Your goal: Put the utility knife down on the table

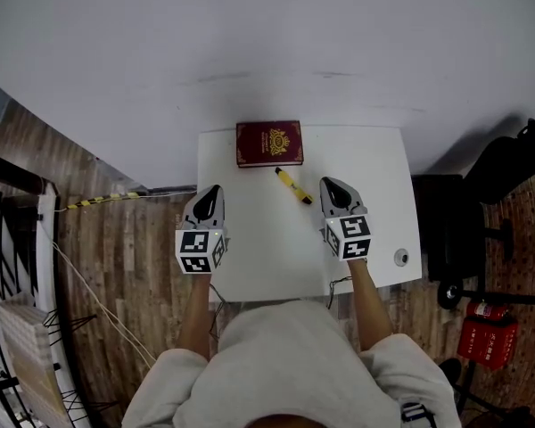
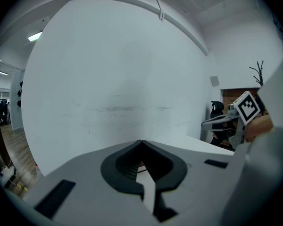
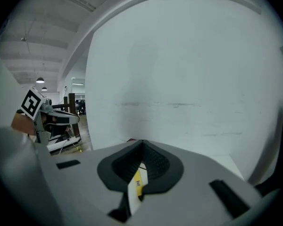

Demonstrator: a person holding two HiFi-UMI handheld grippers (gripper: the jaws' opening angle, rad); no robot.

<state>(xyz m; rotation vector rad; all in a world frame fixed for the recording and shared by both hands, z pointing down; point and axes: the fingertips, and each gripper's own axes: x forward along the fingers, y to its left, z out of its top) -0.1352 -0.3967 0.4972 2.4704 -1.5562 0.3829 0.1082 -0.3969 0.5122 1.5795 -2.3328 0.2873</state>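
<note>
Knife (image 1: 293, 185), yellow, lies flat on the white table (image 1: 276, 257), just in front of a closed maroon book or case (image 1: 268, 143) with a gold emblem; I cannot tell which. The left gripper (image 1: 216, 189) and the right gripper (image 1: 325, 183) hang above the table on either side of the knife, clear of it. Both have their jaws pressed together on nothing. A small round thing (image 1: 401, 257) sits near the table's right corner.

Person in a pale grey sweatshirt (image 1: 285, 364)
The left claw (image 1: 216, 189) and right claw (image 1: 326, 183) are grey with black pads (image 2: 122, 166), each carrying a black-and-white marker cube (image 1: 201, 250).
</note>
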